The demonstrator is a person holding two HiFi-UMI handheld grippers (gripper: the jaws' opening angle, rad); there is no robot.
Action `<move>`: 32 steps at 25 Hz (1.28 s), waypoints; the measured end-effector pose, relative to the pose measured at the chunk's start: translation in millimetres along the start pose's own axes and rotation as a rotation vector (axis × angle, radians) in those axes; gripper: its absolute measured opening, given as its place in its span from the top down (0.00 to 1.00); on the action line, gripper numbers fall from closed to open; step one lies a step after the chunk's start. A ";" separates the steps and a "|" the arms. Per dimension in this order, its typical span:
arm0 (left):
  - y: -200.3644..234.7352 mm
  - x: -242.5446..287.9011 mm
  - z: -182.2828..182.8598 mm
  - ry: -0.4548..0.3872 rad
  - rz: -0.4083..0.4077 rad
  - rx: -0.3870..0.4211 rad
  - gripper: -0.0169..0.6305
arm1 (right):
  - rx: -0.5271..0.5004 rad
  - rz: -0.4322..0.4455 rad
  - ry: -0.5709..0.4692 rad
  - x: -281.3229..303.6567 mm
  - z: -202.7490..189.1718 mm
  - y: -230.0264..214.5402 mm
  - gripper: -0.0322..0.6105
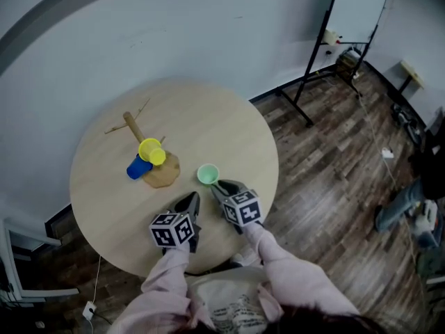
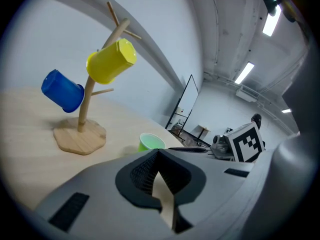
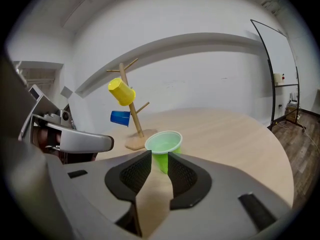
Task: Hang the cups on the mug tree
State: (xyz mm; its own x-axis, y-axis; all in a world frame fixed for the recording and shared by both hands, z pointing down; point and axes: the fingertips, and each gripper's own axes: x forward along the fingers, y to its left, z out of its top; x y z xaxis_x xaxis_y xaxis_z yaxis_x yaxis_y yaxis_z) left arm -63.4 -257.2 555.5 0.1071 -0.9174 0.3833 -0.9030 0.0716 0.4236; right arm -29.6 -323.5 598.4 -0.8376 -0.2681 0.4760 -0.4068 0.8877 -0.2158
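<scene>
**Green cup stands upright at the right gripper's tips, tree further ahead**

Green cup (image 3: 164,146) stands on the round table (image 1: 222,124) with its mouth up, so its long axis is vertical. It lies straight ahead of the right gripper (image 3: 159,156), and its lower body is between the two tips. These jaws are apart, one on each side of the cup, and I see no clear press of the pads on it, so I judge the cup as not yet grasped.

The left gripper (image 2: 157,153) is clenched with nothing inside. From it the cup is ahead and a little to the right, apart from its tips, so the right hand is the nearer one.

The mug tree (image 3: 131,109) stands beyond the cup and to the left in the right gripper view, well apart from it.

The count is three cups. One is green on the table, and one yellow cup (image 3: 121,92) and one blue cup (image 3: 120,117) hang on the tree already. There is one tree, and in the left gripper view I count three bare pegs on it
</scene>
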 end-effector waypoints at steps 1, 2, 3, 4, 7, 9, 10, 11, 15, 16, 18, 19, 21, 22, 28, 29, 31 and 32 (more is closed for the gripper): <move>0.1 1.5 -1.3 -0.002 0.008 -0.005 0.97 | -0.006 0.004 0.005 1.2 -1.3 -1.2 0.76; 0.3 3.0 -2.4 -0.004 0.015 -0.009 0.97 | -0.010 0.010 0.010 2.5 -2.8 -2.0 0.72; 0.5 4.3 -3.5 -0.007 0.023 -0.013 0.97 | -0.012 0.017 0.013 3.8 -4.6 -2.4 0.70; 0.5 5.2 -4.7 -0.009 0.030 -0.017 0.97 | -0.015 0.025 0.017 5.1 -6.6 -2.5 0.68; 0.9 7.2 -7.7 -0.015 0.052 -0.026 0.97 | -0.032 0.047 0.030 9.8 -12.3 -4.0 0.63; 2.1 7.7 -8.0 -0.020 0.067 -0.032 0.97 | -0.048 0.062 0.032 13.7 -13.7 -4.2 0.60; 3.1 7.4 -8.2 -0.023 0.075 -0.035 0.97 | -0.055 0.068 0.031 15.3 -14.0 -3.8 0.60; 4.3 6.8 -8.5 -0.025 0.083 -0.038 0.97 | -0.060 0.074 0.031 17.1 -14.2 -3.1 0.58; 9.7 3.8 -9.3 -0.038 0.109 -0.053 0.97 | -0.074 0.090 0.032 26.1 -15.4 -1.4 0.55; 10.7 3.1 -10.0 -0.039 0.116 -0.054 0.97 | -0.077 0.094 0.031 28.5 -15.3 -1.3 0.53; 12.7 1.3 -12.4 -0.039 0.128 -0.059 0.97 | -0.082 0.102 0.030 33.5 -15.6 -0.7 0.46; 13.5 0.5 -13.7 -0.039 0.134 -0.062 0.97 | -0.087 0.105 0.031 35.3 -15.7 -0.3 0.46; 14.8 -0.6 -15.5 -0.039 0.143 -0.068 0.97 | -0.097 0.106 0.031 38.2 -15.3 0.1 0.46; 15.5 -0.8 -15.8 -0.039 0.146 -0.070 0.97 | -0.100 0.106 0.029 39.8 -14.8 0.3 0.46; 21.0 -1.9 -15.2 -0.041 0.167 -0.076 0.97 | -0.124 0.095 0.035 52.5 -12.3 -2.2 0.42; 21.5 -1.8 -15.1 -0.043 0.169 -0.077 0.97 | -0.122 0.097 0.037 54.3 -12.3 -2.9 0.42; 22.5 -1.9 -15.6 -0.043 0.174 -0.078 0.97 | -0.120 0.103 0.037 57.5 -11.1 -2.6 0.42; 23.0 -1.9 -15.8 -0.042 0.176 -0.078 0.97 | -0.119 0.107 0.034 59.1 -10.1 -2.3 0.42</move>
State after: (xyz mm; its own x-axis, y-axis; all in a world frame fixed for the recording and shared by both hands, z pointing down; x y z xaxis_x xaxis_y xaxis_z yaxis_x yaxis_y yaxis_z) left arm -77.8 -247.6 577.5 -0.0689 -0.9033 0.4234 -0.8709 0.2614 0.4161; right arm -74.6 -337.6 635.6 -0.8600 -0.1587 0.4850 -0.2681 0.9492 -0.1648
